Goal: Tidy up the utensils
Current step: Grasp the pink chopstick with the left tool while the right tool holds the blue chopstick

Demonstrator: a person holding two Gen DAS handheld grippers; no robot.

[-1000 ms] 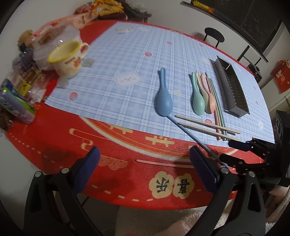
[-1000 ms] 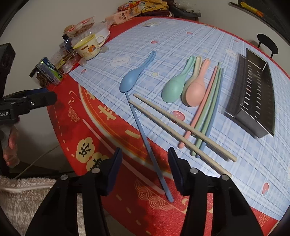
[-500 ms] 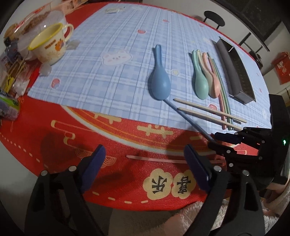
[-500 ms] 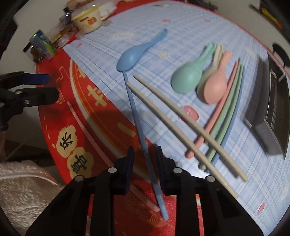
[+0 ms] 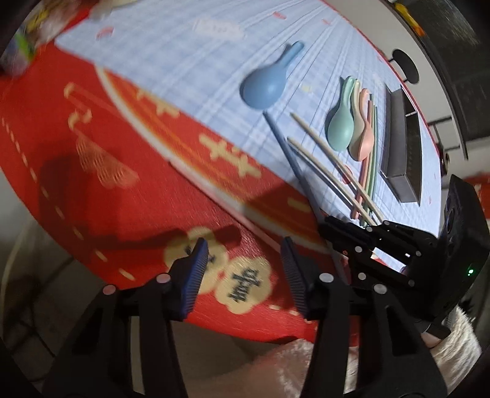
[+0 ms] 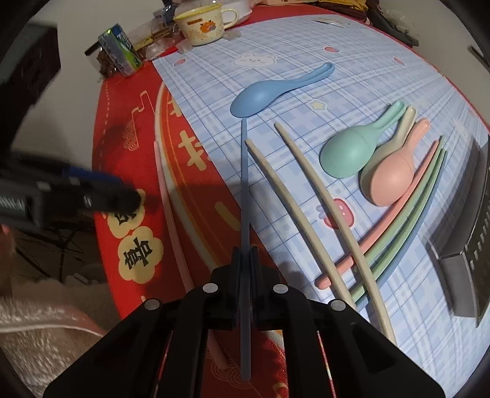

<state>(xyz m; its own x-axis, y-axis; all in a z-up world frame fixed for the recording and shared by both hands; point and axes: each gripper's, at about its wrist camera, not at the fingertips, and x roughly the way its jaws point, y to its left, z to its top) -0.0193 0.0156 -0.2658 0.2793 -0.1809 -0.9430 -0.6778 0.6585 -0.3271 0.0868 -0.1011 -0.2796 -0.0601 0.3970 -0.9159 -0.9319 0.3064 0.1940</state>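
My right gripper (image 6: 244,257) is shut on a blue chopstick (image 6: 244,183), which runs forward to a blue spoon (image 6: 263,91). Two beige chopsticks (image 6: 318,208) lie just right of it. Green, beige and pink spoons (image 6: 392,174) and pink, green and blue chopsticks (image 6: 407,208) lie further right, beside a grey metal tray (image 6: 471,245). A single pink chopstick (image 6: 171,220) lies on the red tablecloth to the left. My left gripper (image 5: 243,248) is open and empty above the red cloth at the table's near edge; the right gripper (image 5: 352,235) shows at its right.
A yellow-rimmed cup (image 6: 203,26), snack packets and a green box (image 6: 121,50) crowd the far left of the table. A blue checked mat (image 6: 352,61) covers the middle. A black stool (image 5: 405,65) stands beyond the table.
My right gripper closed on the blue chopstick. My left gripper narrowed its opening and swung down and left toward the table's near edge.
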